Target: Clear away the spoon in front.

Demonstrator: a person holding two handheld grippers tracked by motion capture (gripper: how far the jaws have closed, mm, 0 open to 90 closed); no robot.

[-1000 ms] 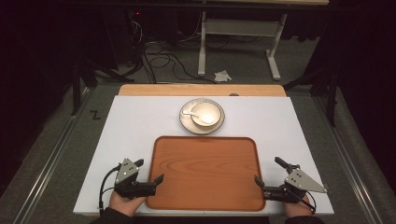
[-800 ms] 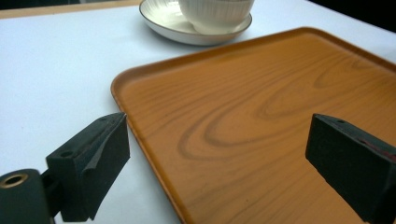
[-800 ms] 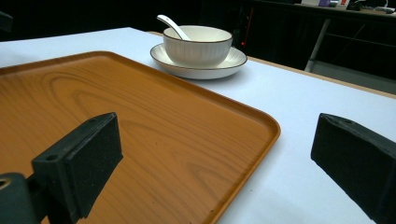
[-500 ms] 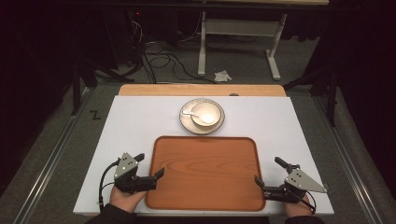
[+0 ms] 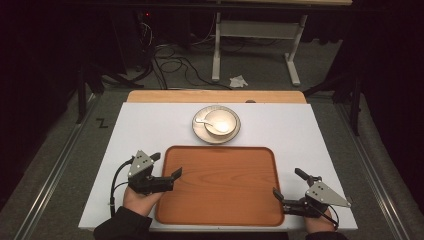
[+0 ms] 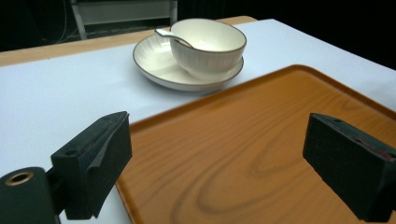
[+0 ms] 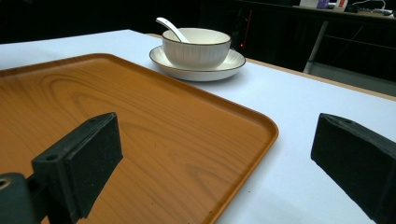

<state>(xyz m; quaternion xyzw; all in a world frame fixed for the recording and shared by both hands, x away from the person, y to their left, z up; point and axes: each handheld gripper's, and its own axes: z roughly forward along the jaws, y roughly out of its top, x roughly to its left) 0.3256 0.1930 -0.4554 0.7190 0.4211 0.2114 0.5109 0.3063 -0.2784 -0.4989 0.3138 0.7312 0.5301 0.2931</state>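
An empty wooden tray (image 5: 220, 185) lies on the near half of the white table (image 5: 150, 130). Beyond its far edge a cream bowl (image 5: 220, 121) stands on a matching plate (image 5: 200, 132), with a white spoon (image 5: 202, 120) leaning in the bowl. My left gripper (image 5: 166, 165) is open at the tray's left edge; its own view has one jaw over the table and one over the tray (image 6: 261, 140), facing the bowl (image 6: 210, 44). My right gripper (image 5: 288, 183) is open at the tray's near right corner, straddling the tray's edge (image 7: 261, 135). Nothing is between either pair of jaws.
A bare wooden strip (image 5: 215, 96) runs along the table's far edge. On the dark floor behind it are cables (image 5: 170, 55), a white desk frame (image 5: 255, 30) and a crumpled paper (image 5: 238, 81). White table surface shows on both sides of the tray.
My left gripper has slid forward along the tray's left edge, away from the person. The right gripper, tray and bowl have stayed where they were.
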